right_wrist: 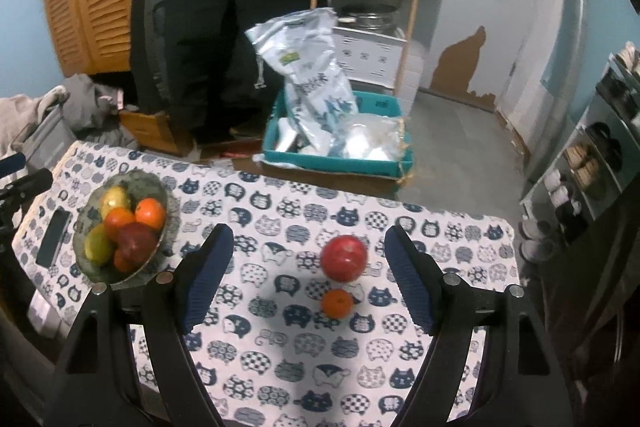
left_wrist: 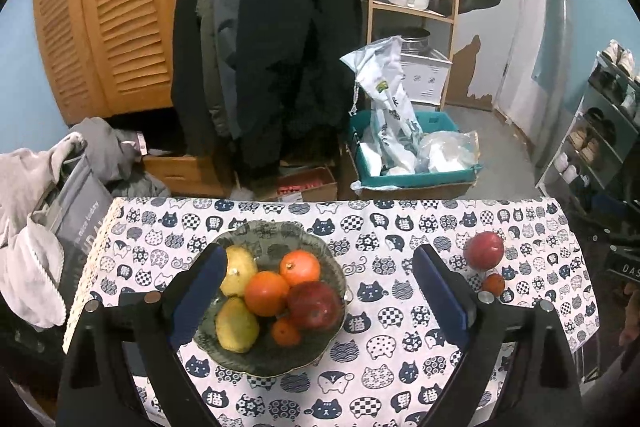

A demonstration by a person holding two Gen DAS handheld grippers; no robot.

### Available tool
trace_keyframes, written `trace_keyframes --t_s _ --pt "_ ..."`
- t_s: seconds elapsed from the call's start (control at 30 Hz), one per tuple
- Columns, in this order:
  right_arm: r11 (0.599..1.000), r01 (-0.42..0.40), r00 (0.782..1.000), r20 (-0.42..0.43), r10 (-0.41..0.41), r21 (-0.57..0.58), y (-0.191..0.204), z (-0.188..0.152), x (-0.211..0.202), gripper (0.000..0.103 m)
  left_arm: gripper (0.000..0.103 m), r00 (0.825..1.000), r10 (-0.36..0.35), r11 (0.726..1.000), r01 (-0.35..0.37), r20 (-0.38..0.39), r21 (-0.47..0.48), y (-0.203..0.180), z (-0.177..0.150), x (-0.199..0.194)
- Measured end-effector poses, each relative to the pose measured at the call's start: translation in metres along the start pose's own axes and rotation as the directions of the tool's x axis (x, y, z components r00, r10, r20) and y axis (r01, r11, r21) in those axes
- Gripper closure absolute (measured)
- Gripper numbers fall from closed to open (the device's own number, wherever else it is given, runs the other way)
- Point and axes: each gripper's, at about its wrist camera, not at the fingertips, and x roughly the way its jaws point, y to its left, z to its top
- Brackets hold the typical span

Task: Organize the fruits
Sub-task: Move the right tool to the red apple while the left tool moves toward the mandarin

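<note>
Left tool [left_wrist: 320, 287]: jaws apart, empty, above bowl [left_wrist: 256, 363] | Right tool [right_wrist: 308, 275]: jaws apart, empty | Bowl: 6 fruits, worktop [right_wrist: 280, 359] left side | Small orange [right_wrist: 337, 303], red apple [right_wrist: 344, 257]: loose on cloth, right of bowl, just beside each other | Beyond: teal crate [right_wrist: 340, 159] on floor
</note>
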Motion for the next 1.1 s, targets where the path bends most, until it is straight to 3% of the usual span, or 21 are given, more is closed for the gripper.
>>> trace_keyframes --t_s 0.53,0.83,1.1 --pt "0.993 0.041 0.999 -0.017 -0.039 0.114 -0.062 -0.014 0.0 0.026 0.008 1.0 -0.019 0.998 0.02 -0.01 0.055 -0.047 0.012 0.016" --pt "0.988 0.058 0.995 -0.091 -0.045 0.141 -0.073 -0.025 0.033 0.026 0.007 0.998 -0.005 0.996 0.01 -0.058 0.094 -0.075 0.012 0.047" --pt "0.983 0.017 0.988 -0.156 0.012 0.181 -0.073 -0.025 0.071 0.026 0.007 0.993 0.0 0.994 0.012 -0.114 0.109 -0.085 0.01 0.078"
